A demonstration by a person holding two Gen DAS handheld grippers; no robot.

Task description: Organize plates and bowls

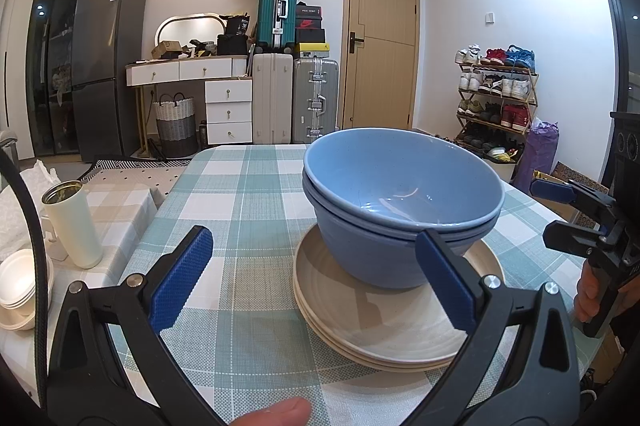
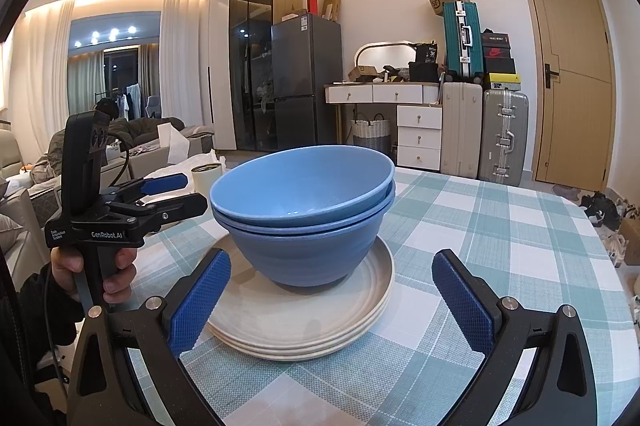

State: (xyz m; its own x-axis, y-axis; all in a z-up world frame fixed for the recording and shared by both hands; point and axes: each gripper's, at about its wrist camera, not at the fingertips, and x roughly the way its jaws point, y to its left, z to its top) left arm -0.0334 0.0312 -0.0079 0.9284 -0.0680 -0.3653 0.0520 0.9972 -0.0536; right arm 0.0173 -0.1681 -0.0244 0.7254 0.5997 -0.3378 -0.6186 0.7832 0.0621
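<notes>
A nest of blue bowls (image 1: 400, 194) (image 2: 304, 210) stands on a stack of three beige plates (image 1: 400, 326) (image 2: 304, 322) on the checked tablecloth. My left gripper (image 1: 316, 278) is open in front of the stack; its right pad overlaps the plates' near rim in the view, and its left pad is over bare cloth. My right gripper (image 2: 332, 302) is also open, its pads wide on either side of the plates' near edge. Each gripper shows in the other's view: the right one (image 1: 564, 214) beside the stack, and the left one (image 2: 176, 194) held in a hand, both with nothing between the fingers.
A cream tumbler (image 1: 72, 226) and a stack of small white bowls (image 1: 18, 286) sit on a lower side table to the left. The table (image 2: 520, 246) has bare cloth to the right of the stack. Suitcases, a fridge and a shoe rack stand farther back.
</notes>
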